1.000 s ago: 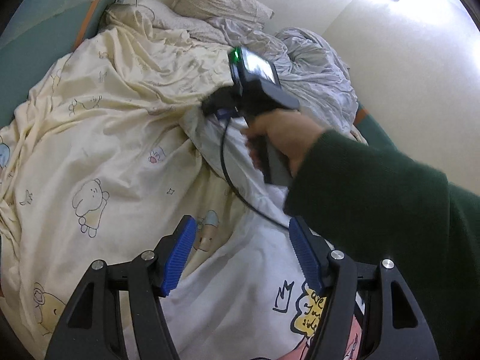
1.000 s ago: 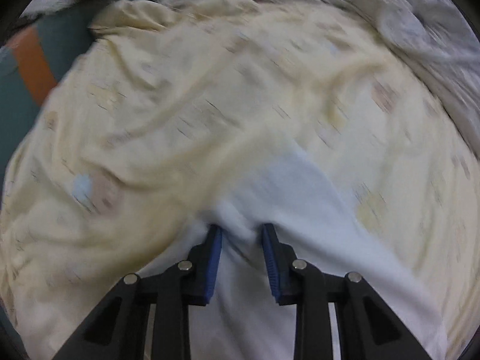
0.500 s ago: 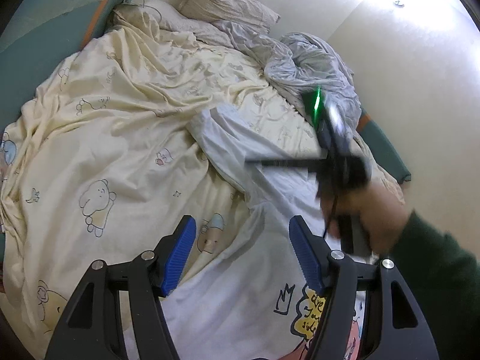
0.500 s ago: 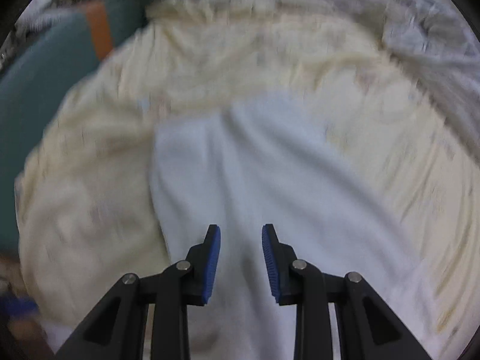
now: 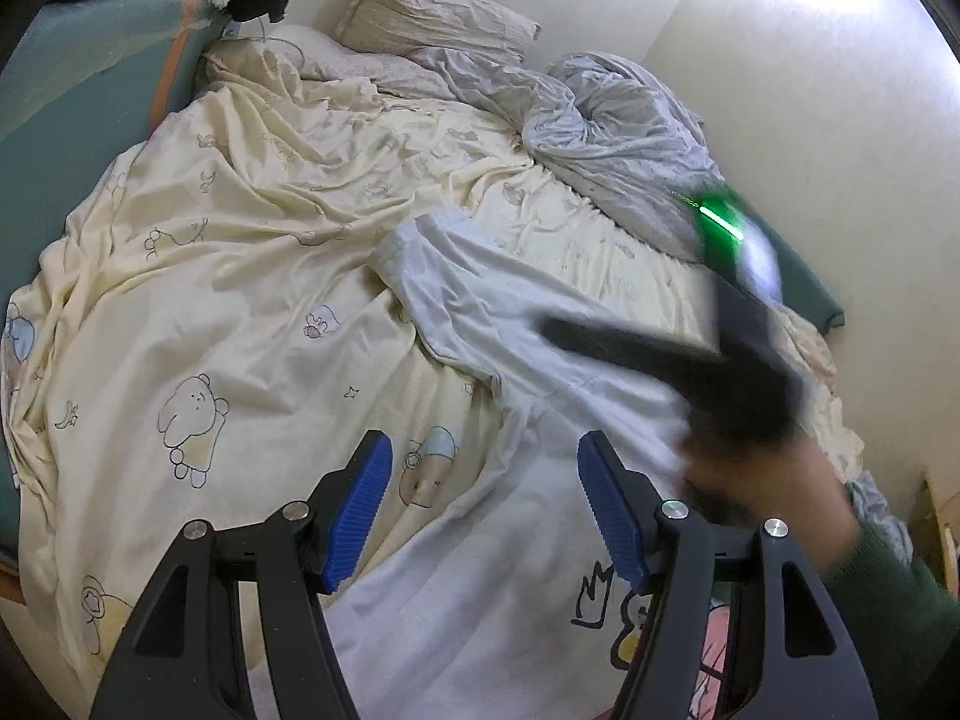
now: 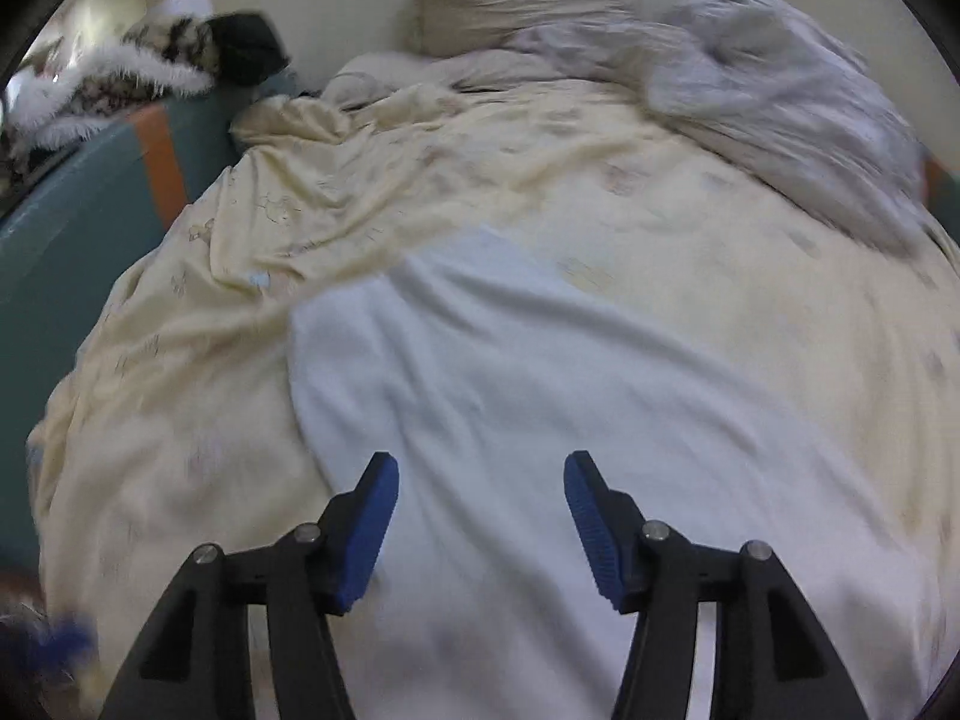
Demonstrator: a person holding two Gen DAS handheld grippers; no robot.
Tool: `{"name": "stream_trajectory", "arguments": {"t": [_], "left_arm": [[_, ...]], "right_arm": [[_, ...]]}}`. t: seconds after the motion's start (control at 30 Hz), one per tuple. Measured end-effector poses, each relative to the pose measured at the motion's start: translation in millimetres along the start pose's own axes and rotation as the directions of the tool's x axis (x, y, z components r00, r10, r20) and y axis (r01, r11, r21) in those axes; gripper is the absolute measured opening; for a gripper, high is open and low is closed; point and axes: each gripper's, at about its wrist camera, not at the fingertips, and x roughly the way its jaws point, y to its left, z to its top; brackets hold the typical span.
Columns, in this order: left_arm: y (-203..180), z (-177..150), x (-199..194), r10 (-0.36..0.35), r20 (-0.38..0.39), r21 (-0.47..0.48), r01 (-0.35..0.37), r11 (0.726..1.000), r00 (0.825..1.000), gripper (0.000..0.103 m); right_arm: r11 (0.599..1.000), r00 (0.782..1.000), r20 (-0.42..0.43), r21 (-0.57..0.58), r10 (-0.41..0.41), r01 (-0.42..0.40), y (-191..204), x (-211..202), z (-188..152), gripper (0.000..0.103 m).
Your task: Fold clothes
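Shirt, one white, seemingly printed, lies beneath two empty tongs: left spread, right opening.

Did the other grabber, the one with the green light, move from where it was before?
Yes. In the left wrist view the right gripper slid right and down, away from the grey blanket, leaving the white shirt; its jaws are opening, empty.

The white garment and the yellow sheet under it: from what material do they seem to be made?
White garment: probably matte cotton knit; soft, rounded folds, no shine. Yellow sheet: likely thin woven cotton with printed cartoon bears; fine, sharp wrinkles, faint sheen.
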Motion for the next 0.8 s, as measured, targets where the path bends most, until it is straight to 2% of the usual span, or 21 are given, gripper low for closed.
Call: {"name": "stream_trajectory", "arguments": {"t": [0.1, 0.17, 0.2, 0.27, 0.4, 0.5, 0.57, 0.6, 0.7, 0.8], "left_arm": [[-7.2, -3.9, -0.6, -0.010, -0.004, 0.032, 0.010, 0.999, 1.000, 0.069], [-15.2, -8.0, -2.4, -0.030, -0.008, 0.067, 0.031, 0.997, 1.000, 0.069], [-21.1, -11.2, -3.2, -0.047, -0.017, 0.092, 0.049, 0.995, 0.999, 0.069], [-34.4, -18.6, -5.0, -0.090, -0.044, 0.141, 0.095, 0.985, 0.995, 0.069], [-68.5, -40.6, -18.0, -0.193, -0.093, 0.248, 0.210, 0.946, 0.977, 0.069], [-92.4, -57.0, -29.5, -0.227, -0.109, 0.339, 0.251, 0.907, 0.968, 0.069], [-101.4, -63.5, -32.8, -0.227, -0.111, 0.380, 0.252, 0.890, 0.968, 0.069], [-104.0, -65.6, -33.4, -0.221, -0.111, 0.391, 0.247, 0.887, 0.969, 0.069], [-103.8, -67.0, -27.3, -0.184, -0.114, 0.387, 0.214, 0.897, 0.976, 0.069], [-98.1, -67.0, -17.7, -0.129, -0.115, 0.374, 0.163, 0.913, 0.985, 0.069]], "right_arm": [[0.990, 0.994, -0.048, 0.101, -0.095, 0.099, -49.6, -36.1, -74.3, 0.058], [0.970, 0.975, -0.117, 0.133, -0.189, 0.204, -71.6, -56.2, -127.3, 0.058], [0.960, 0.969, -0.144, 0.165, -0.203, 0.225, -81.3, -67.5, -154.1, 0.058], [0.939, 0.971, -0.130, 0.255, -0.203, 0.230, -96.7, -104.5, -203.9, 0.058], [0.857, 0.952, -0.036, 0.427, -0.302, 0.288, -124.6, -190.4, -273.3, 0.058], [0.729, 0.903, -0.029, 0.579, -0.429, 0.365, -160.3, -256.7, -328.8, 0.058], [0.614, 0.855, -0.042, 0.679, -0.517, 0.404, -191.1, -299.4, -371.9, 0.058], [0.560, 0.839, -0.048, 0.724, -0.541, 0.403, -206.4, -316.1, -392.9, 0.058], [0.403, 0.795, -0.071, 0.833, -0.602, 0.379, -250.1, -356.2, -449.4, 0.058], [0.304, 0.758, -0.075, 0.887, -0.648, 0.348, -283.8, -374.8, -484.6, 0.058]]}}
